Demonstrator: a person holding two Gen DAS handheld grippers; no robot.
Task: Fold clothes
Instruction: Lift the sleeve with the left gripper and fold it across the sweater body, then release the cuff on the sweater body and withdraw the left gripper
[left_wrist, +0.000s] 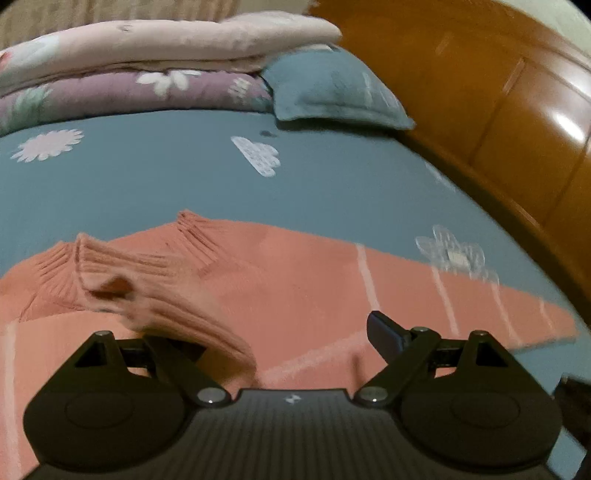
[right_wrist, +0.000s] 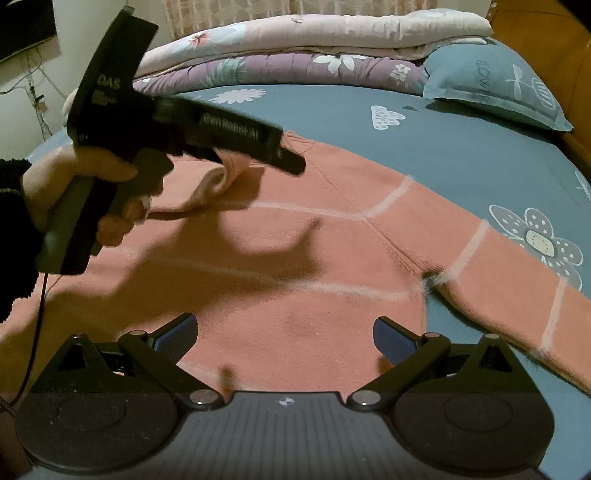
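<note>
My L tongs (left_wrist: 266, 339) wide open, empty, ribbed cuff (left_wrist: 155, 295) of pink sweater (left_wrist: 295, 280) just ahead-left, draped over left finger; sleeve runs crosswise. R tongs (right_wrist: 284, 338) open, empty, farther.

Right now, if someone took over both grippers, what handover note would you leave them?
Left gripper: open, over the ribbed collar of the salmon-pink knit sweater with pale stripes; not gripping it.
Right gripper: open, empty, above the sweater's body.
The sweater lies spread on the blue-grey flowered bedsheet, one sleeve stretched out sideways.
Done: laid out.
Left: fold the sleeves in, then the body.
</note>
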